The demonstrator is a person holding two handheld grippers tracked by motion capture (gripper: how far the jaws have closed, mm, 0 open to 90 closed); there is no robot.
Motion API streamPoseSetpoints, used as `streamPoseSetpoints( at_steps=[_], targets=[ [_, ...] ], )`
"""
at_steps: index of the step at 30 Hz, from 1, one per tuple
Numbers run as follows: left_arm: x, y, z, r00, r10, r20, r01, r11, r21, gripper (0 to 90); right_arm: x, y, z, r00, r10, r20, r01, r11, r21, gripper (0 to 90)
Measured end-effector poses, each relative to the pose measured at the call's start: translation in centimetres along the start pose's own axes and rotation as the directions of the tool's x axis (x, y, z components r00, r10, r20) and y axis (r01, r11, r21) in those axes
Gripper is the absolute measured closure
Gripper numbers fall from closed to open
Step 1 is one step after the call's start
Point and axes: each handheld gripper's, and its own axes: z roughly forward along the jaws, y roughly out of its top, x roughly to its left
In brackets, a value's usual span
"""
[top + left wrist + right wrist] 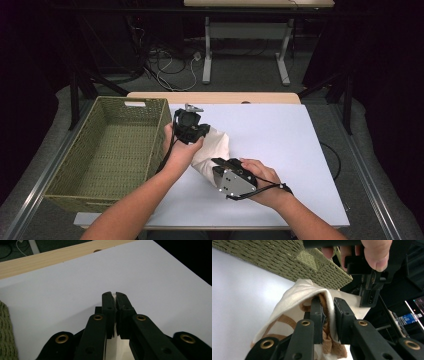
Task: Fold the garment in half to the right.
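- Cream cloth (212, 150) held just right of the wicker basket (115, 150), above the white surface (280, 145).
- Left gripper (113, 296) clamped on the cloth's far edge.
- Right gripper (327, 305) clamped on the near fold.
- Risk: thin edge slipping from either clamp; cloth sagging, snagging on the basket rim.

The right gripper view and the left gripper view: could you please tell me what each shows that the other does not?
The right gripper view alone shows the cloth's brown pattern, gripped by the right gripper, and beyond it the left gripper's body. The left gripper view alone shows the table's wooden edge and the left gripper shut on a sliver of that cloth. Both share the white table top and the woven basket.
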Motion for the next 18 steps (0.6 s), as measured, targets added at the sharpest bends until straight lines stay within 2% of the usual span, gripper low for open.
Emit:
streamPoseSetpoints(
  at_steps=[3,7,8,11,18],
  targets=[
    [0.2,-0.3,-0.7,0.9999,-0.015,0.008,0.015,0.9999,-0.002,86.5,0.1,0.3,0.0,1.0,-0.007,-0.001,0.007,0.9999,-0.007,78.2],
    [0.3,-0.7,-1.6,0.9998,-0.014,0.012,0.014,0.9999,-0.005,86.5,0.3,0.7,0.0,1.0,-0.009,-0.004,0.009,0.9998,-0.02,78.2],
    [0.4,-0.7,-1.8,0.9998,-0.012,0.015,0.012,0.9999,-0.003,86.5,0.3,0.8,0.1,0.9998,-0.021,-0.006,0.021,0.9995,-0.023,78.2],
    [0.8,-0.9,-2.4,0.9998,-0.021,0.008,0.021,0.9998,-0.004,86.5,0.5,1.0,0.3,0.9999,-0.009,-0.012,0.009,0.9996,-0.028,78.2],
    [1.7,-1.4,-3.7,0.9992,-0.038,-0.012,0.038,0.9993,-0.008,86.5,0.7,1.8,0.8,0.9996,-0.021,-0.021,0.02,0.9987,-0.048,78.2]
  ],
)
